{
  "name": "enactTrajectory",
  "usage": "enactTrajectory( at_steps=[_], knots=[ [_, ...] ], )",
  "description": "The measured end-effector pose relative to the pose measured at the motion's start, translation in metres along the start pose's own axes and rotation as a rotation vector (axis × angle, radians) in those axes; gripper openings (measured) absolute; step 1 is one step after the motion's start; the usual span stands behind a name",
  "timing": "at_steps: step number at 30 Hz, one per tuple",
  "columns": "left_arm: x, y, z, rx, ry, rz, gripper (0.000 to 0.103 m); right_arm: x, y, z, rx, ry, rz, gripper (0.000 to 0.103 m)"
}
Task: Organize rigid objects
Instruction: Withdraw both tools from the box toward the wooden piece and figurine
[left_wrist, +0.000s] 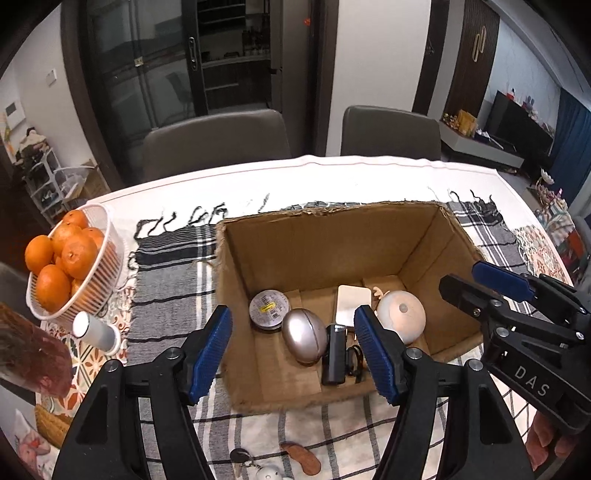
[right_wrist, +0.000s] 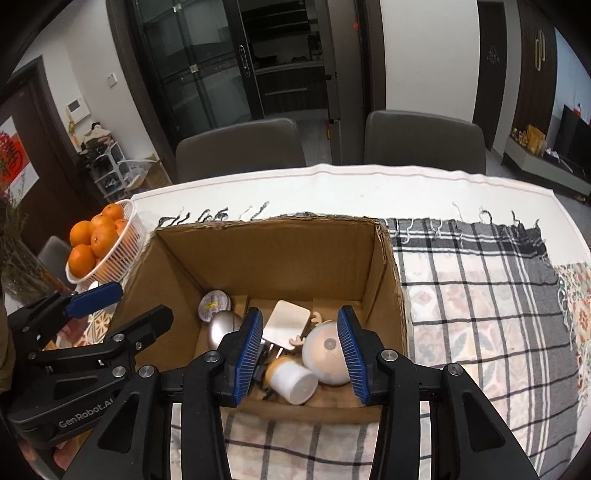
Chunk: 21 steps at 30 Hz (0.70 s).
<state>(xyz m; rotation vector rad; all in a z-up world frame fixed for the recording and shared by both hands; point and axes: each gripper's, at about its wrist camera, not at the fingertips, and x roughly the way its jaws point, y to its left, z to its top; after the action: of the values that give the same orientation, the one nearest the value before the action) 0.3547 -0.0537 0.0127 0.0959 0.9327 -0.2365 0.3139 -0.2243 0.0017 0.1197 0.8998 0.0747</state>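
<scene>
Dining table (left_wrist: 332, 173) | checked cloth (right_wrist: 480, 295) | both grippers' fingers apart, empty

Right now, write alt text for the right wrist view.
Open right gripper hovers over a cardboard box holding a white cup, round white gadget and silver egg-shaped case. Left gripper and orange basket sit left.

Left tool (left_wrist: 295, 354) open, right tool (right_wrist: 301, 356) seemingly open, both angled downward
</scene>
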Motion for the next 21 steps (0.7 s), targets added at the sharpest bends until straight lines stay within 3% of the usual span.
enactTrajectory(
  at_steps=[10,21],
  knots=[
    [-0.034,0.012,-0.024,-0.023,-0.047,0.070,0.068,-0.028,0.022,-0.014,-0.033,-0.059,0.022,0.044],
    [-0.062,0.023,-0.064,-0.088,-0.072,0.097,0.068,-0.055,0.047,-0.039,-0.086,-0.109,0.041,0.044]
  ],
)
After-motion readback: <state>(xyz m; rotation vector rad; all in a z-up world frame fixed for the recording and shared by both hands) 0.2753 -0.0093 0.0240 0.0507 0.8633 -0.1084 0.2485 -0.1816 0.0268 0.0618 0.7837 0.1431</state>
